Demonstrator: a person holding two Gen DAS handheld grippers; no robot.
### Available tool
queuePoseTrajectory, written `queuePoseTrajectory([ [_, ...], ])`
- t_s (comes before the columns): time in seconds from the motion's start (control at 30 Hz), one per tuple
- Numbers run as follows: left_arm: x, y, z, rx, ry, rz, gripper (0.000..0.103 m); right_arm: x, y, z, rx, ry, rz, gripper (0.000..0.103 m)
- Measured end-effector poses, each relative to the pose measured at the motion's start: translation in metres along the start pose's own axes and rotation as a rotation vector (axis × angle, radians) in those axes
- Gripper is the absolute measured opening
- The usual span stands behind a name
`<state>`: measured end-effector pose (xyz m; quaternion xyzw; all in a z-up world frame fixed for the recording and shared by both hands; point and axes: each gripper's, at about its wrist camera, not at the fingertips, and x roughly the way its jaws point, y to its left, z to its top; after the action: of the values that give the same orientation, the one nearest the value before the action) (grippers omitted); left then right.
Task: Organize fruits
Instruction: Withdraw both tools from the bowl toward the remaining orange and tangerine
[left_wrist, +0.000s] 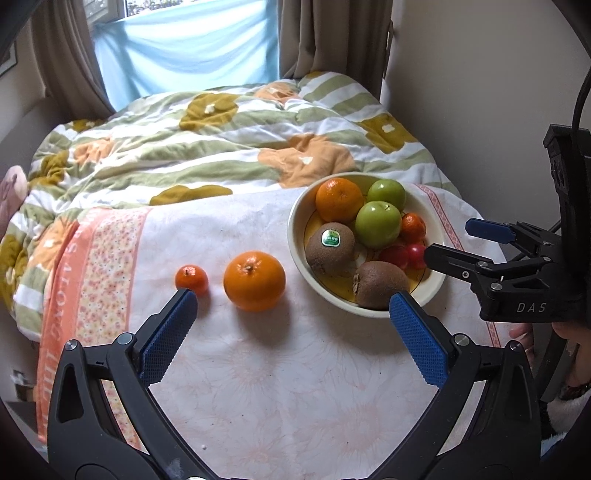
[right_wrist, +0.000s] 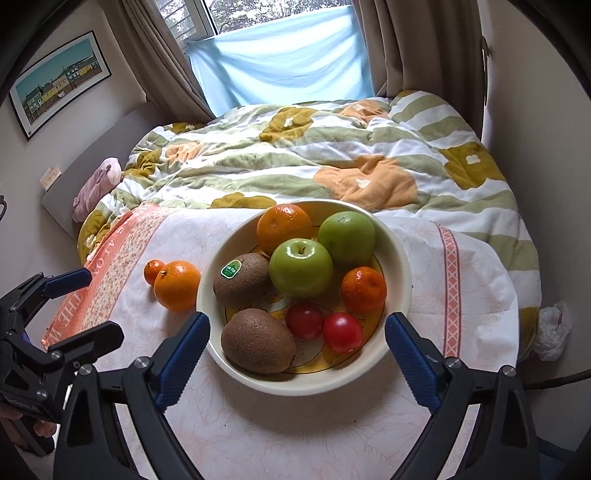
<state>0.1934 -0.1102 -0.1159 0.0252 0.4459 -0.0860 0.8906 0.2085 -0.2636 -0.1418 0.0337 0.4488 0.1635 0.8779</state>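
Fruits fill the bowl (right_wrist: 400, 266); both tongs, left (left_wrist: 293, 301) and right (right_wrist: 297, 325), gape, grasping nothing.

The bowl (right_wrist: 400, 266) is cream outside with a yellow inner floor carrying dark line drawing, hard to read under the fruit. In it lie two green apples (right_wrist: 301, 267), two brown kiwis (right_wrist: 258, 341), one with a green sticker, two orange citrus and two red fruits (right_wrist: 341, 332). The cloth (left_wrist: 258, 369) is white with faint peach flowers and an orange lettered band on its left edge. The quilt (left_wrist: 221, 147) is white with green stripes and with mustard and orange flowers.
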Motion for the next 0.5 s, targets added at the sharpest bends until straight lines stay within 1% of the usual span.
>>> queuePoseTrajectory([
  [0.27,-0.037,0.009,0.008,-0.016,-0.071,0.006,0.103,-0.033,0.011,0.009,-0.004,-0.037,0.011,0.095],
  [0.37,-0.052,0.017,0.008,-0.02,-0.095,0.015,0.103,-0.043,0.017,0.012,-0.001,-0.033,0.003,0.095],
  [0.4,-0.056,0.021,0.007,-0.025,-0.1,0.01,0.103,-0.045,0.019,0.013,0.005,-0.019,0.003,0.095],
  [0.5,-0.066,0.036,0.003,-0.028,-0.102,0.015,0.103,-0.053,0.025,0.015,0.037,-0.013,0.029,0.095],
])
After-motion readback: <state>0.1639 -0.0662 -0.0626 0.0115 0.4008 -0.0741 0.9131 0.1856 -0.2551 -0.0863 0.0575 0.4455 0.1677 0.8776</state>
